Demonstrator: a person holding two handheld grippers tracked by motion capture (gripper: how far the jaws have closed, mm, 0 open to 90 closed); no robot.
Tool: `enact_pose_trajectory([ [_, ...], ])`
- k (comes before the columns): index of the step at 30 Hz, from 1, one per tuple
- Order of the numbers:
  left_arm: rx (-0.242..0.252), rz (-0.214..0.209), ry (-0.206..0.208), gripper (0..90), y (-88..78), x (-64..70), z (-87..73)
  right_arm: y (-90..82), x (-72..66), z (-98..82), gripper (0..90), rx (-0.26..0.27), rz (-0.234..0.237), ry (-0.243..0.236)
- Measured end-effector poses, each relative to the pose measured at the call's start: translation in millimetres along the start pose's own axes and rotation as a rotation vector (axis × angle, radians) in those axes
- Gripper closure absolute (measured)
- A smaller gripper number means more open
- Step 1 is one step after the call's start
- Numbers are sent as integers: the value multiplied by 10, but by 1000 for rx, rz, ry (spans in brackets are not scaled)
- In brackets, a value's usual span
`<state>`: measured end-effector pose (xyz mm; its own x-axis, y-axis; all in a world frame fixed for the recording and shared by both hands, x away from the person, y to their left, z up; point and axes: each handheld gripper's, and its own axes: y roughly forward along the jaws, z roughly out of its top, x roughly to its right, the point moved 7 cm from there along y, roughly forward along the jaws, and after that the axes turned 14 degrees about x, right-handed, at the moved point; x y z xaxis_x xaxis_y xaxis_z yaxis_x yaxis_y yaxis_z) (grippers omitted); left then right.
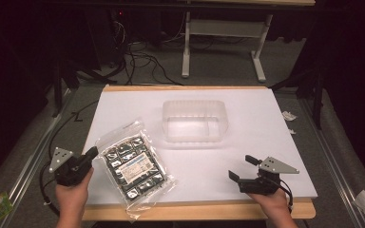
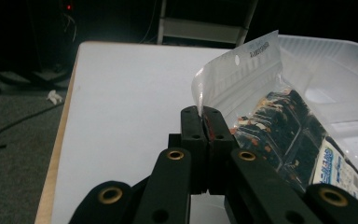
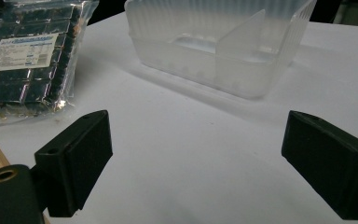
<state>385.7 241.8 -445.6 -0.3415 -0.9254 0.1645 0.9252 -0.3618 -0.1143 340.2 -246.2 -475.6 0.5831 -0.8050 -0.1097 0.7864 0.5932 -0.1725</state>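
Note:
A clear zip bag (image 1: 133,166) packed with dark packets and a white label lies at the front left of the white board. My left gripper (image 1: 94,152) is at the bag's left edge. In the left gripper view its jaws (image 2: 203,112) are pressed together on the clear edge of the bag (image 2: 279,121), which rises beside them. An empty translucent plastic container (image 1: 195,121) with an inner divider stands mid-board. My right gripper (image 1: 242,167) rests at the front right, open with nothing between its jaws (image 3: 198,135). It faces the container (image 3: 223,46), with the bag (image 3: 23,60) at upper left.
The white board (image 1: 266,123) sits on a wooden table top with a bare wooden strip along the front. Cables and white table legs (image 1: 186,42) lie on the floor beyond. Scraps of paper (image 1: 289,115) lie off the right edge.

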Motion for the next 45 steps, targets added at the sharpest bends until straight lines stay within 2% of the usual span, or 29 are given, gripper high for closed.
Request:
enact_pose_trajectory([
  [2, 7, -2, 13, 895, -9, 29, 25, 1, 0, 0, 88, 0, -1, 0],
  [6, 55, -21, 45, 896, -41, 160, 155, 2, -3, -2, 88, -2, -1, -4],
  [12, 98, -56, 71, 895, -40, 307, 278, -16, 11, 20, 88, 9, -8, -3],
  [17, 121, -81, 95, 895, -30, 413, 349, -40, 7, 47, 111, 7, -11, 4],
  [19, 135, -89, 103, 895, -22, 459, 380, -47, -8, 79, 114, 13, 1, 22],
  [24, 156, -114, 118, 895, -7, 569, 440, -32, -49, 121, 116, 24, 12, 19],
  [25, 163, -133, 125, 895, 3, 633, 465, -9, -67, 112, 113, 12, 13, 12],
  [26, 163, -133, 125, 894, 3, 633, 465, -9, -67, 112, 113, 12, 13, 12],
  [27, 166, -151, 128, 894, 14, 689, 481, 32, -87, 110, 109, 5, 20, 10],
  [31, 178, -168, 133, 894, 51, 782, 494, 140, -174, 162, 109, 4, 53, 13],
  [35, 184, -179, 140, 894, 75, 841, 500, 256, -261, 206, 108, 1, 88, 18],
  [36, 185, -187, 145, 894, 81, 865, 509, 338, -319, 225, 109, -4, 110, 15],
  [40, 194, -202, 157, 894, 75, 921, 538, 484, -415, 239, 115, -22, 131, -1],
  [45, 210, -219, 179, 894, 50, 1002, 581, 656, -535, 256, 120, -42, 170, 11],
])
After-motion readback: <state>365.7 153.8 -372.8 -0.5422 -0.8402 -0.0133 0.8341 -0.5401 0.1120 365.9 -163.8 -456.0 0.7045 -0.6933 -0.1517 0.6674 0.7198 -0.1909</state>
